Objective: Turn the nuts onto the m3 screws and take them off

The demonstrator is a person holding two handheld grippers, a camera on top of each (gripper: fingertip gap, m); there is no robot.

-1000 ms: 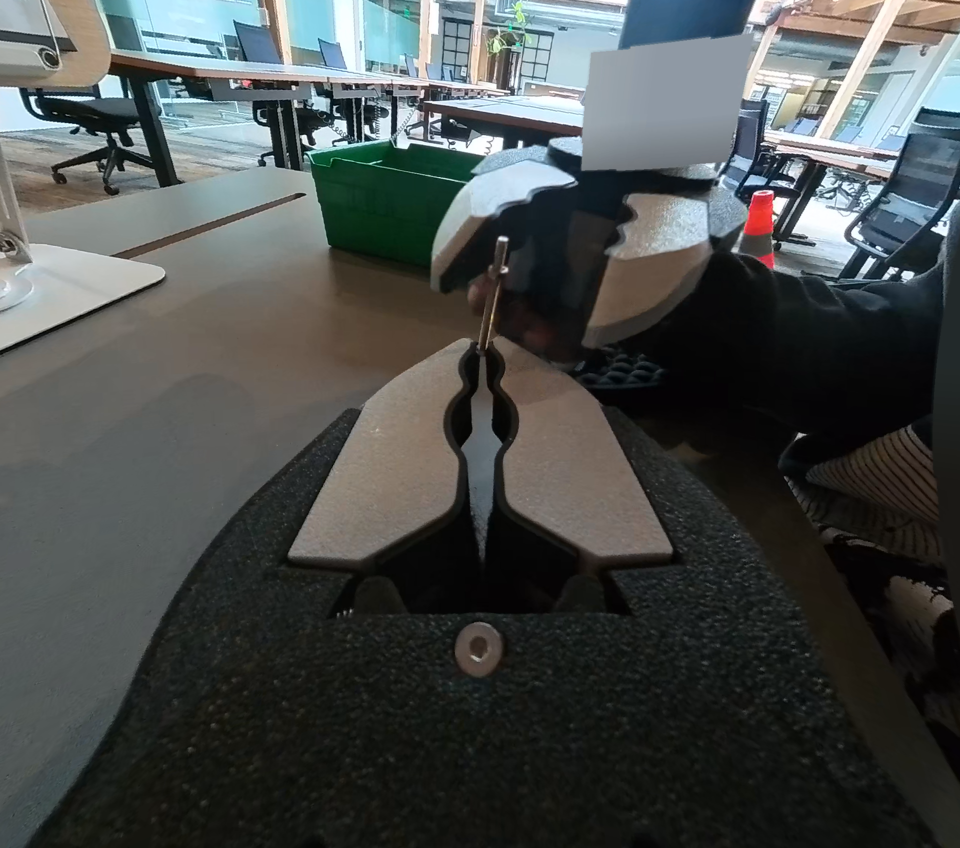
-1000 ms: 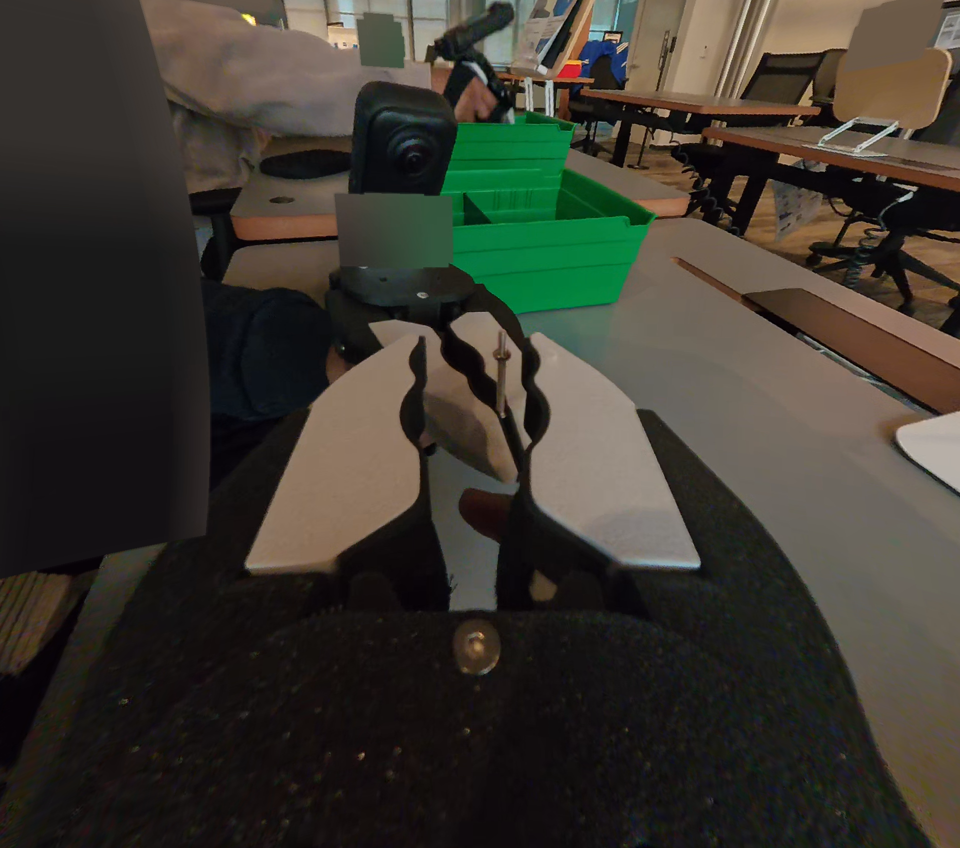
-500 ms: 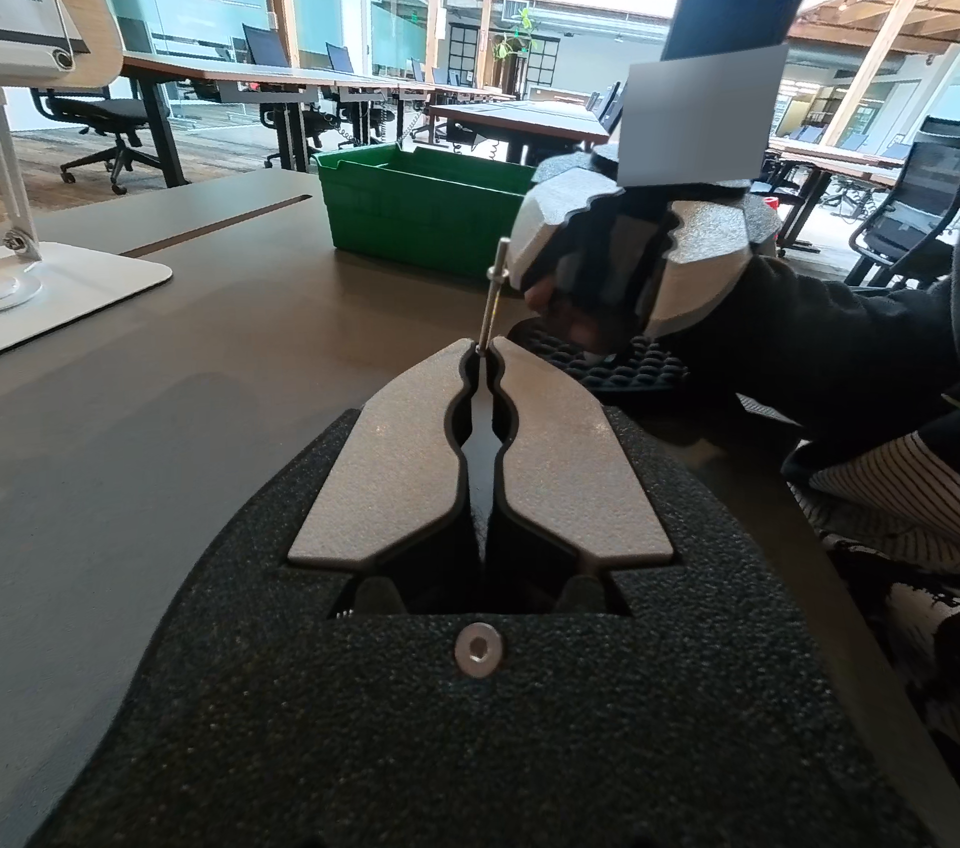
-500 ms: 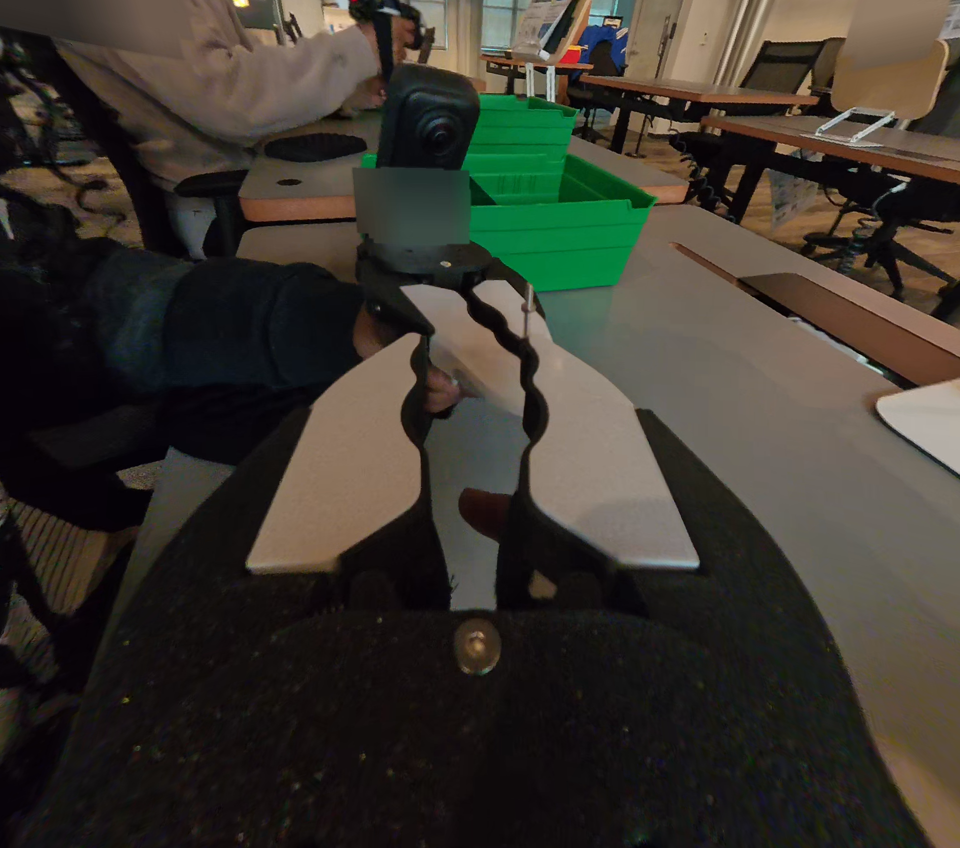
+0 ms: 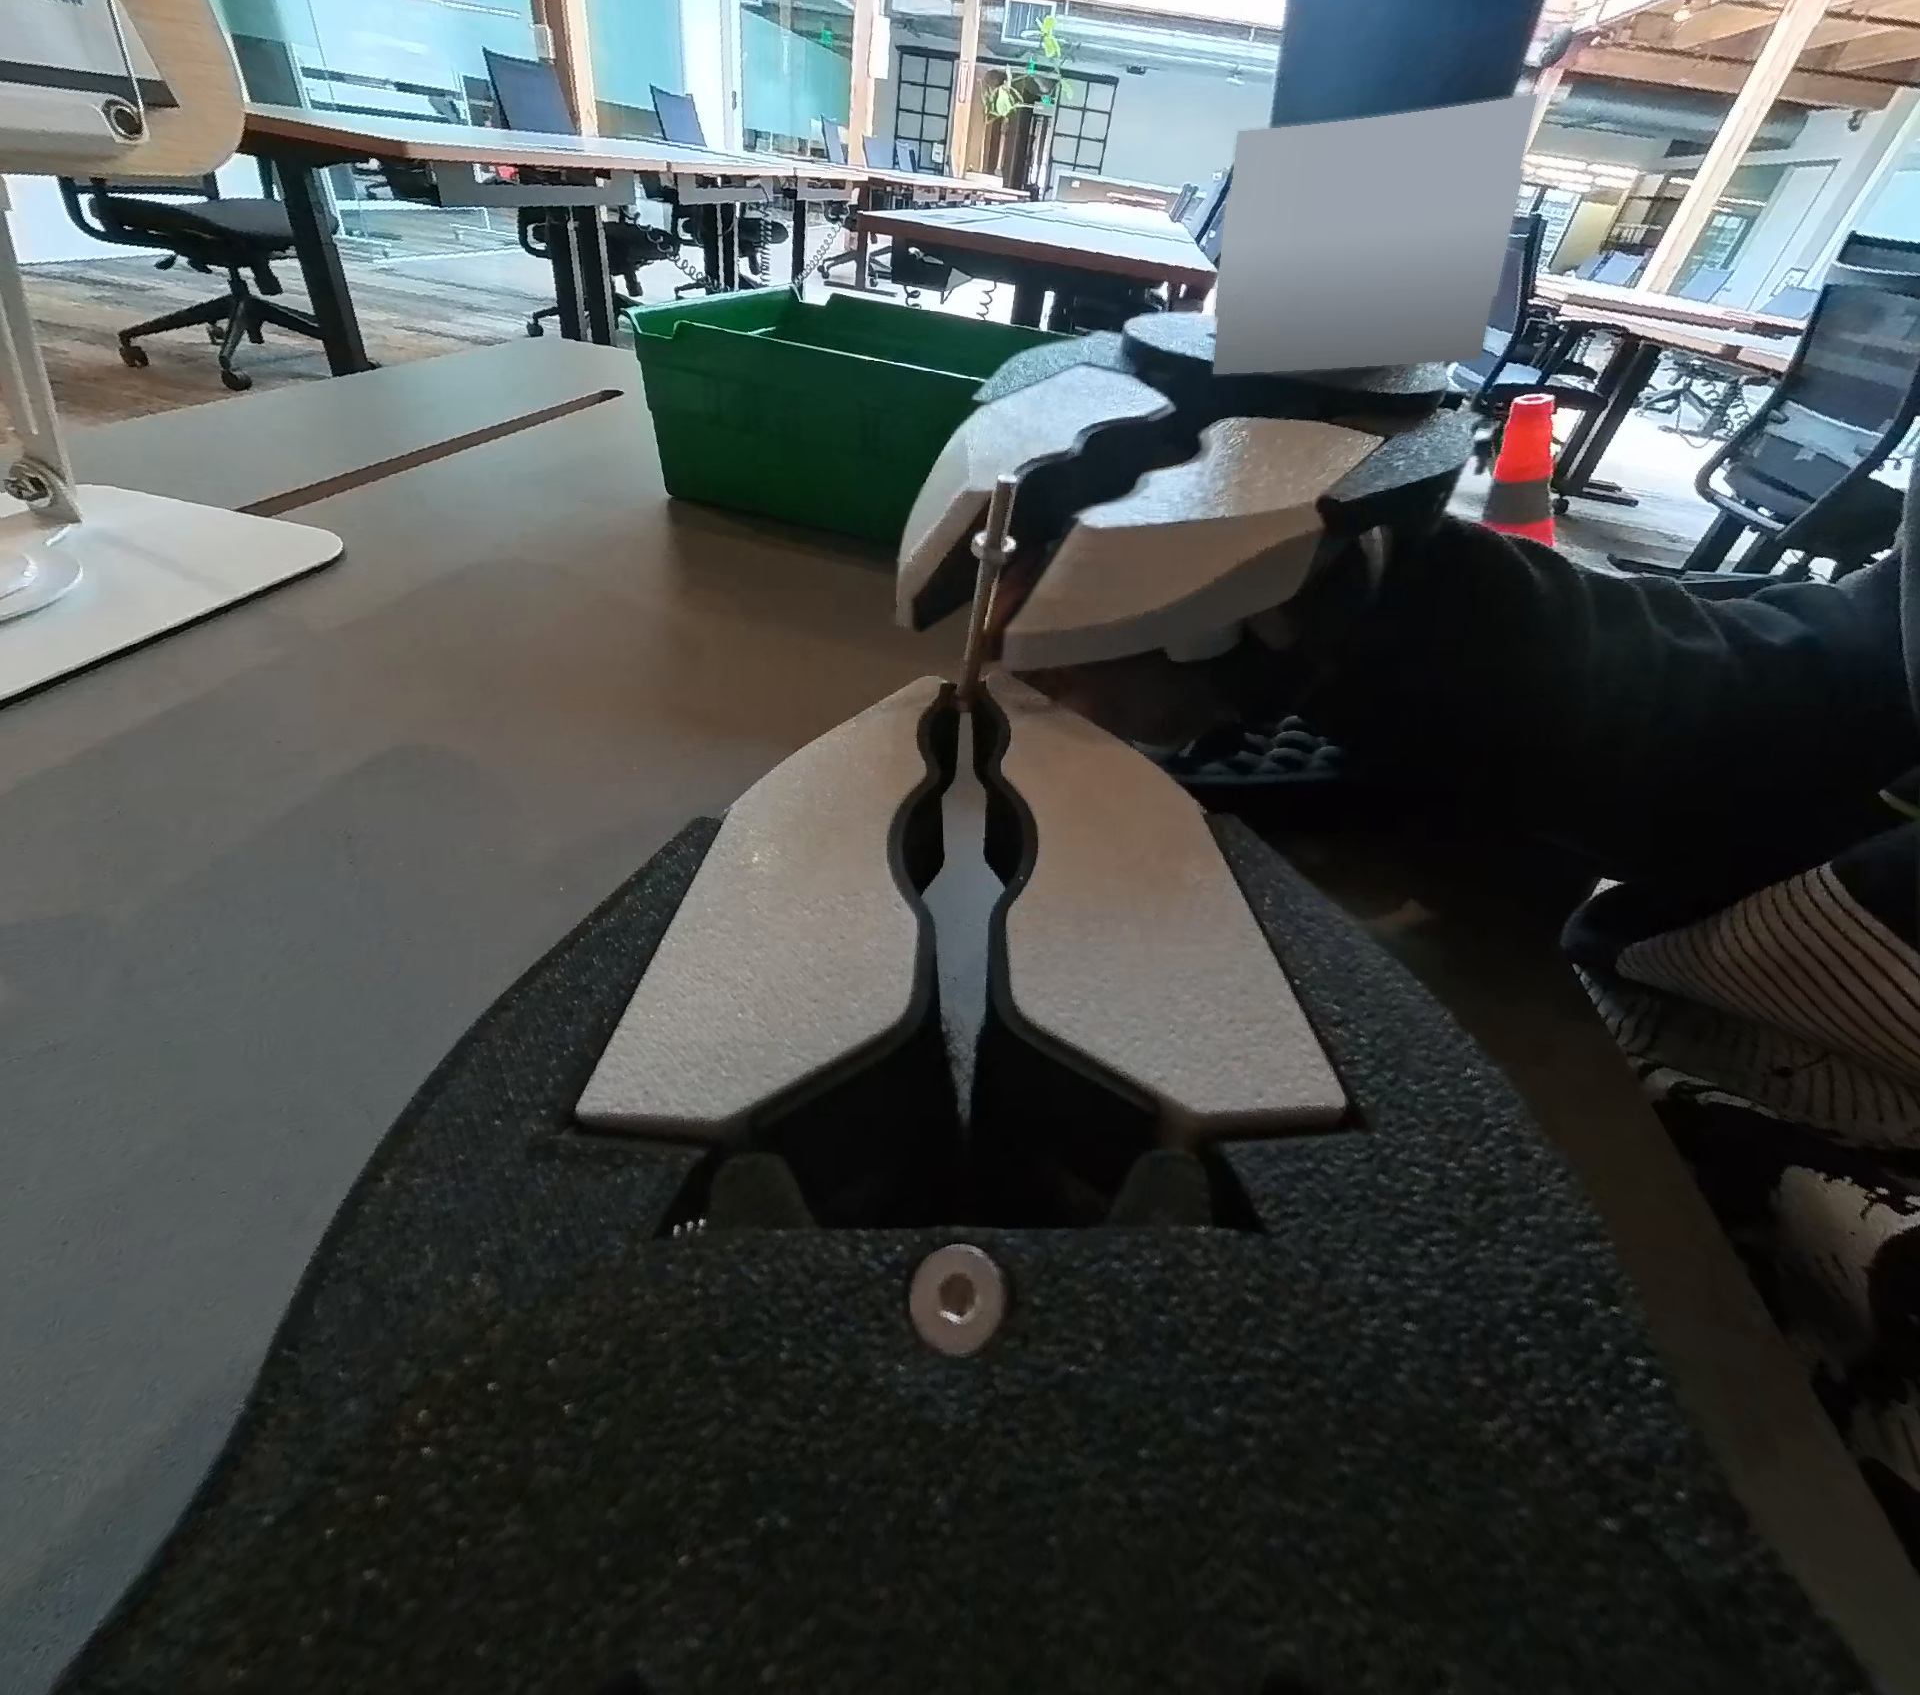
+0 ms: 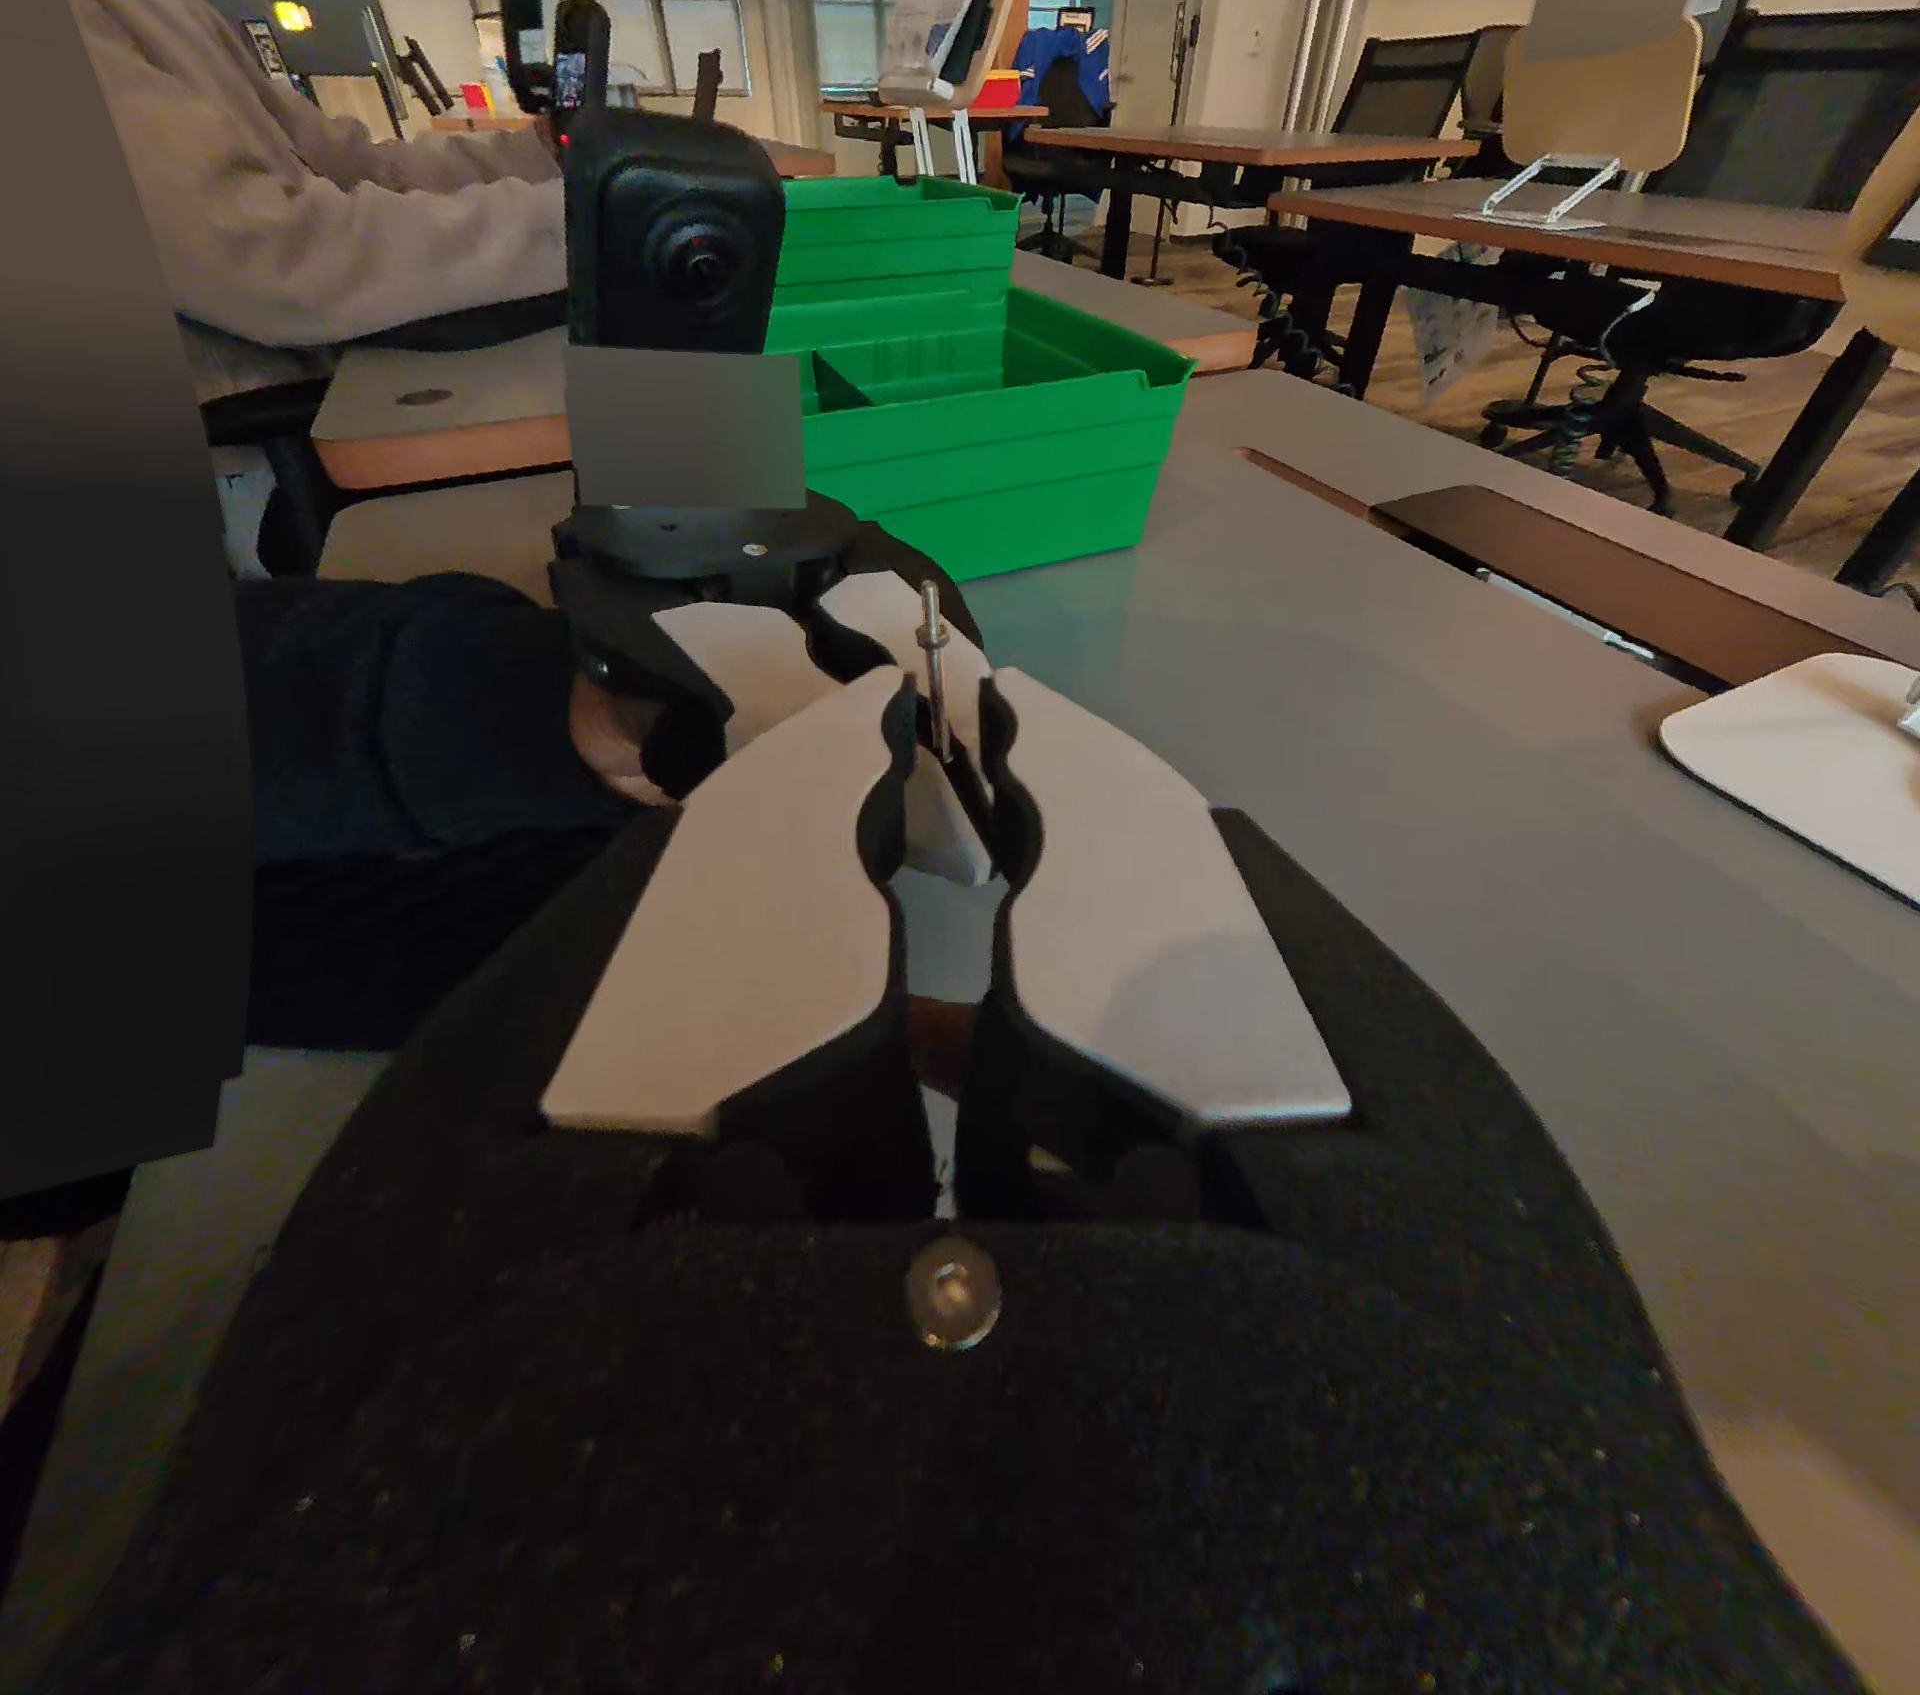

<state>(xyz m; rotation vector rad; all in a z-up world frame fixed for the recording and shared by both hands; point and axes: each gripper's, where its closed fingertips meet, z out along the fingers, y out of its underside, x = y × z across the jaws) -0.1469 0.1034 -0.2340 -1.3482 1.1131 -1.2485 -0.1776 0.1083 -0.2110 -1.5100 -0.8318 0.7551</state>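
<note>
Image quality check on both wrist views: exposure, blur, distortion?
Left wrist view: skylights blown out, screw backlit but sharp, grey table dim. Right wrist view: dimmer, even light, green bin crisp. Both: fisheye bending at edges, flat masking patches.

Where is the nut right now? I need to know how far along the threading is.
The nut sits on the upper part of the screw, below its top end, above the left hand-held gripper clamping the screw's base, with the right hand-held gripper close beside.
</note>
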